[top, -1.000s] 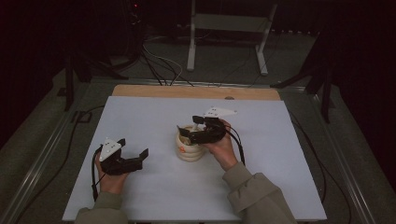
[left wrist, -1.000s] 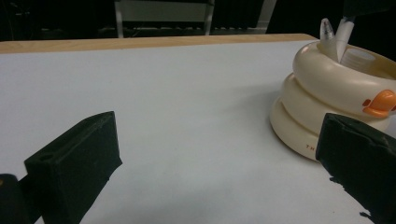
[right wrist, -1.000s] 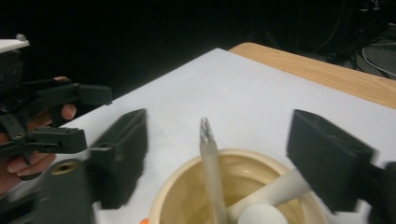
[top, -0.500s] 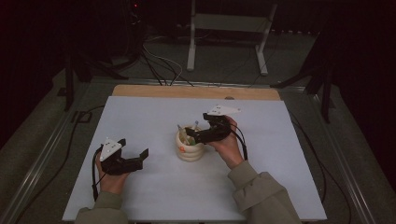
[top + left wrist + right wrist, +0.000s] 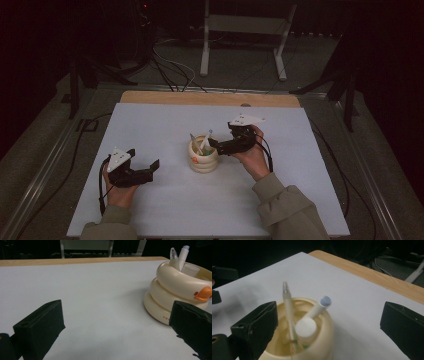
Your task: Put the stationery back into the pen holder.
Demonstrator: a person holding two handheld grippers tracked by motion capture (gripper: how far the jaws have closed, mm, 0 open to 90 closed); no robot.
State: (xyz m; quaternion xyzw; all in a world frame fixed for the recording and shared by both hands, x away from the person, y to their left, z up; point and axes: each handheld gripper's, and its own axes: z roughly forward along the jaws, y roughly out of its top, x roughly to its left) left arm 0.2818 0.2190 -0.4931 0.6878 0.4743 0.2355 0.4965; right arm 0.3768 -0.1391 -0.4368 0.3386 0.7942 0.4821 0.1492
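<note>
A: Look down from the high view. What is in the middle of the white counter (image 5: 165,210)?

B: A cream pen pot (image 5: 203,159) made of fat rings. It has a little orange duck beak on the side. Pens stand in it and lean on the rim, so they stay up.

A: Where is the right tool (image 5: 216,145)?

B: Just beside the pot, on its right, with its tips at the pens. Its jaws have just been opening, and nothing is between them now. I think it let a pen drop in.

A: And the left tool (image 5: 148,166)?

B: It rests low on the counter, well apart from the pot. Maybe it waits for its turn.

A: Now the left gripper view.

B: The two black jaws stand wide apart with bare counter between them. The pot sits at the right, past the right jaw. A clear pen (image 5: 173,255) and a white marker (image 5: 183,253) poke out.

A: Now the right gripper view.

B: The jaws are spread wide here too. The pot is low between them, closer to the left jaw. The clear pen stands nearly straight. The white marker tilts, and a fat white cap (image 5: 305,328) sits in front. No jaw touches them.
</note>
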